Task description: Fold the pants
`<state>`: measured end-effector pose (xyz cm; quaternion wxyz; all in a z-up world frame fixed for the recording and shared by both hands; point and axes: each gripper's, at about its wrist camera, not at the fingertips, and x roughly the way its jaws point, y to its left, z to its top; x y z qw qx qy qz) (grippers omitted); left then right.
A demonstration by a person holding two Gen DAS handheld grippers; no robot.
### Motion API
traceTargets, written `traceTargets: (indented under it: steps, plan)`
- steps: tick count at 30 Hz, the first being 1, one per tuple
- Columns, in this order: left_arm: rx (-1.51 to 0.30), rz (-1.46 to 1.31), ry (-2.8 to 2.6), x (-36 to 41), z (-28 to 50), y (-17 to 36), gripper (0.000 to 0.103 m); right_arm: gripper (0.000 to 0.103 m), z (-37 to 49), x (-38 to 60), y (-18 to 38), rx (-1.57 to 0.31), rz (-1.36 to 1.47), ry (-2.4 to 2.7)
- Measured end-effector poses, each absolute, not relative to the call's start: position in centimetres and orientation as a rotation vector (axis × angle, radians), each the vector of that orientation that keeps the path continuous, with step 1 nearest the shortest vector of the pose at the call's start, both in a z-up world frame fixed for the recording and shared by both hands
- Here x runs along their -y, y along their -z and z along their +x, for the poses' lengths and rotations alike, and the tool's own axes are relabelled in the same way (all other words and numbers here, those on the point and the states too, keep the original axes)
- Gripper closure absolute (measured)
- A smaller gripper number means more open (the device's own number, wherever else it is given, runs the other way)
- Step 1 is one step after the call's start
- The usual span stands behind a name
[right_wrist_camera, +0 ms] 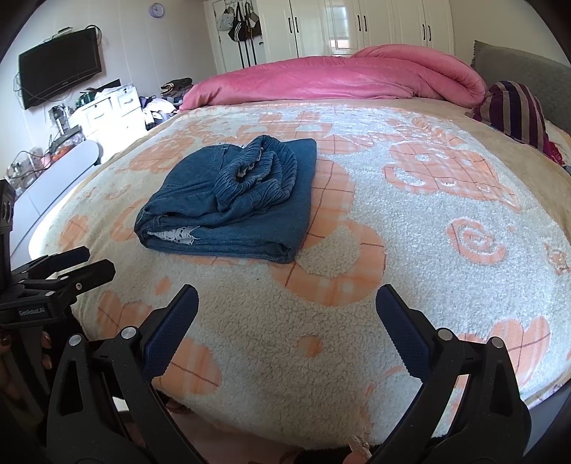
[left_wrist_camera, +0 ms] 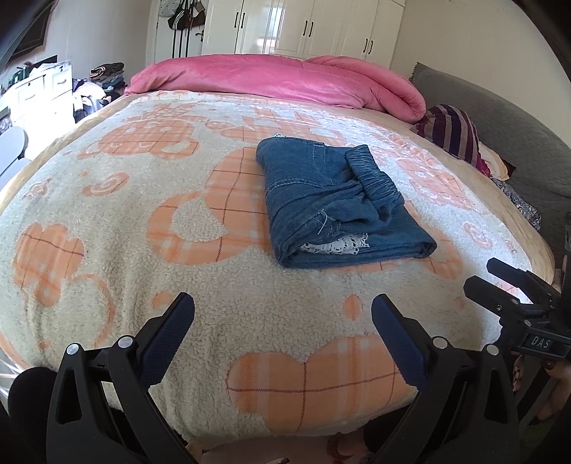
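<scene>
Blue denim pants (left_wrist_camera: 332,203) lie folded into a compact bundle on the fleece blanket (left_wrist_camera: 142,214), elastic waistband on top, a bit of white lace showing at the near edge. In the right wrist view the same pants (right_wrist_camera: 228,203) sit left of centre. My left gripper (left_wrist_camera: 283,310) hovers open over the blanket near the bed's front edge, well short of the pants, nothing between its fingers. My right gripper (right_wrist_camera: 287,303) is likewise open and empty, to the right of the left one. Each gripper shows in the other's view: the right gripper (left_wrist_camera: 499,282), the left gripper (right_wrist_camera: 76,266).
A rolled pink duvet (left_wrist_camera: 278,78) lies across the far end of the bed. A striped cushion (left_wrist_camera: 449,132) and grey headboard (left_wrist_camera: 506,117) are at the right. White drawers with clutter (right_wrist_camera: 107,107), a wall TV (right_wrist_camera: 59,82) and wardrobes (right_wrist_camera: 357,25) stand beyond.
</scene>
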<state>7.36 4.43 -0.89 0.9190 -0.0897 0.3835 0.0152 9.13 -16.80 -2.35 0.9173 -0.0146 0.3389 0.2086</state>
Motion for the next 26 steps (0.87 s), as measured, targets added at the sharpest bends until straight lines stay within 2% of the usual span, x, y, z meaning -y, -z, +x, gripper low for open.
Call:
traceTargets:
  steps: [11,16,20,26]
  plan:
    - [-0.847,-0.161,-0.043,-4.8,7.9,1.4,0.004,0.009,9.3,16.7,2.5,-0.708,-0.043,-0.42]
    - [-0.814,-0.187,-0.093,-7.2,8.1,0.5,0.004,0.009,10.3,17.3,2.7,-0.719,-0.046,-0.383]
    - [-0.874,-0.22,-0.202,-12.6,10.7,0.2,0.004,0.009,13.2,20.2,2.2,-0.712,-0.031,-0.29]
    - [-0.923,-0.238,-0.412,-23.6,16.9,1.0,0.004,0.009,22.8,30.2,1.7,-0.72,-0.048,0.028]
